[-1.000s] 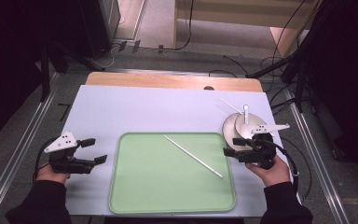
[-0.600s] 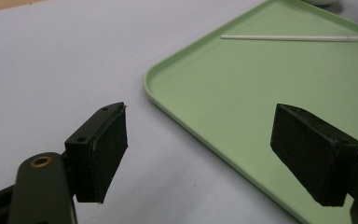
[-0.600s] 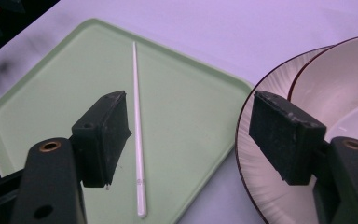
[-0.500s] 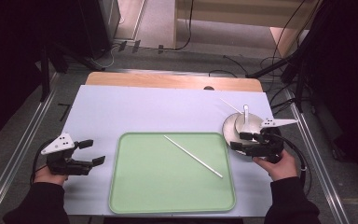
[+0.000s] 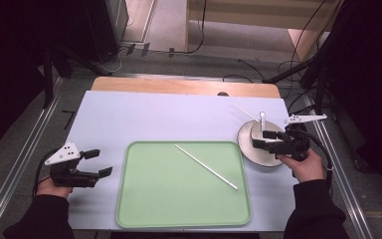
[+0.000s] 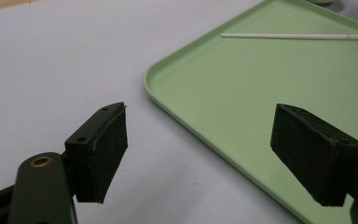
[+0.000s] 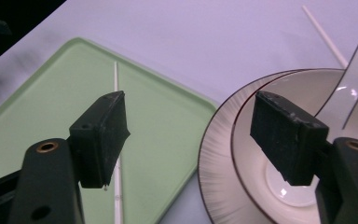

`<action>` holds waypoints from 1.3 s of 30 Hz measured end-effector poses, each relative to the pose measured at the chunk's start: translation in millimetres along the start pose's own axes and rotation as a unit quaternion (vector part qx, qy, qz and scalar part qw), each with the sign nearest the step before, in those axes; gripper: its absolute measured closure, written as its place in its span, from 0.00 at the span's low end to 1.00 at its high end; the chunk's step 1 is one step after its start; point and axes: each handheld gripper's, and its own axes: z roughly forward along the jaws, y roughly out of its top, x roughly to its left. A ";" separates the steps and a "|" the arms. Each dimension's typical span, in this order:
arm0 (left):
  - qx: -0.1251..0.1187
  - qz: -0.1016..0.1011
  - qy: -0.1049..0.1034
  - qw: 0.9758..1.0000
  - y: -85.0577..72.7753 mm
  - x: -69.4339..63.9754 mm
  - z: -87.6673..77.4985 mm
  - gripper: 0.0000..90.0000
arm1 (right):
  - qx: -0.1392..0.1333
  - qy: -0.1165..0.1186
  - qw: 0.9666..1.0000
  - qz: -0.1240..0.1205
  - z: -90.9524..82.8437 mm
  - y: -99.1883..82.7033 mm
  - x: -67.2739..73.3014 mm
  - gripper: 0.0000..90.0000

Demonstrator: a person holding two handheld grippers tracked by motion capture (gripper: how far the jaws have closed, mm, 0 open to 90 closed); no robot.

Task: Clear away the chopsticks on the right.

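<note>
**Two grippers apart, one tray, two white sticks, one bowl on a plate**

The right gripper (image 5: pixel 262 140) hangs over the near-left edge of a round plate (image 5: pixel 258 157), its jaws spread wide with nothing between them. In the right gripper view one bowl (image 7: pixel 279 177) sits on that plate (image 7: pixel 214 158), directly below and ahead of the right-hand jaw, and one white spoon (image 7: pixel 349 88) rests in the bowl, its handle rising up and away past that jaw. Beyond the spoon, farther from the gripper, lies a thin white stick (image 7: pixel 324 35) on the bare table.

A second white stick (image 5: pixel 206 167) lies slantwise in the single green tray (image 5: pixel 129 199), which sits to the left of the right gripper and just beside the plate; in the right gripper view this stick (image 7: pixel 116 79) runs behind the left-hand jaw.

The left gripper (image 5: pixel 97 163) is held low just off the tray's left rim, jaws likewise wide and empty. In its own view the tray's corner (image 6: pixel 156 88) lies between the jaws, with the stick (image 6: pixel 289 36) well ahead.

Count: two grippers, two sticks, one tray, one plate, one bowl, one spoon.
</note>
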 end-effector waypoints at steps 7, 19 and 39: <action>0.000 0.001 -0.001 1.000 -0.4 0.4 -0.6 0.21 | -0.005 -0.008 1.000 0.006 -3.1 8.0 -9.5 0.31; -0.006 -0.002 0.000 1.000 -0.2 1.9 -1.4 0.21 | -0.014 -0.023 0.999 0.021 -11.6 1.9 -33.8 0.34; 0.001 0.005 -0.001 1.000 0.8 -0.3 0.1 0.21 | -0.029 -0.078 0.996 0.044 -44.3 -19.5 -72.5 0.40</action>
